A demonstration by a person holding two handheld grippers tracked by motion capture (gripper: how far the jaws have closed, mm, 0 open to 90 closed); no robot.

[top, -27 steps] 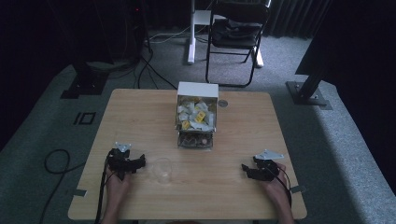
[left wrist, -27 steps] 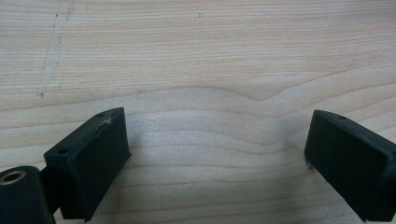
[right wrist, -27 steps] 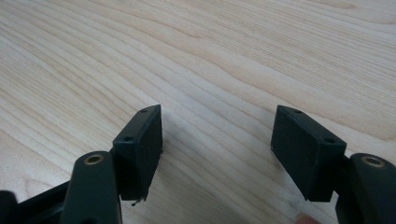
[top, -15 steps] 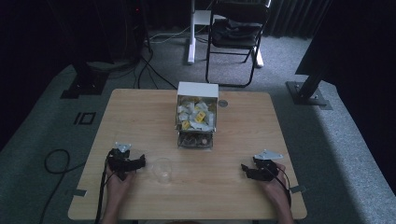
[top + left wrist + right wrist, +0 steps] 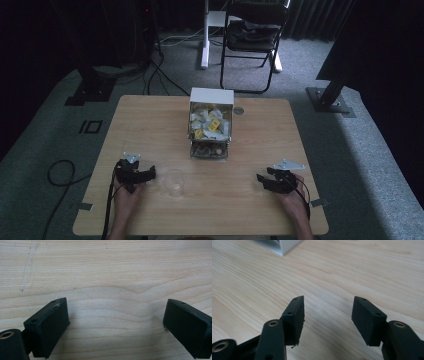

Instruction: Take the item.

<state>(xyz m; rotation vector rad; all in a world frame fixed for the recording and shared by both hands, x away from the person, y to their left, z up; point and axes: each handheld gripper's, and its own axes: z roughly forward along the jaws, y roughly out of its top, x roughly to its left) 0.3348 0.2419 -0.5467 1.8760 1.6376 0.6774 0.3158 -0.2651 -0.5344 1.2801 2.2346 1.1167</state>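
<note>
A white box (image 5: 211,114) full of small white and yellow packets stands at the middle of the wooden table (image 5: 150,120), with a tray of small dark items at its front. A clear glass cup (image 5: 174,182) sits near the front, just right of my left gripper (image 5: 150,173). That gripper rests low over bare wood (image 5: 112,302), jaws wide apart and empty (image 5: 116,322). My right gripper (image 5: 261,180) lies at the front right, open, with only wood between its fingertips (image 5: 327,315). A corner of the white box (image 5: 279,245) lies ahead of it.
A black folding chair (image 5: 252,37) and a white stand (image 5: 205,35) are behind the table on the grey carpet. Cables (image 5: 60,175) trail on the floor at the left. A small round fitting (image 5: 238,110) sits in the tabletop beside the box.
</note>
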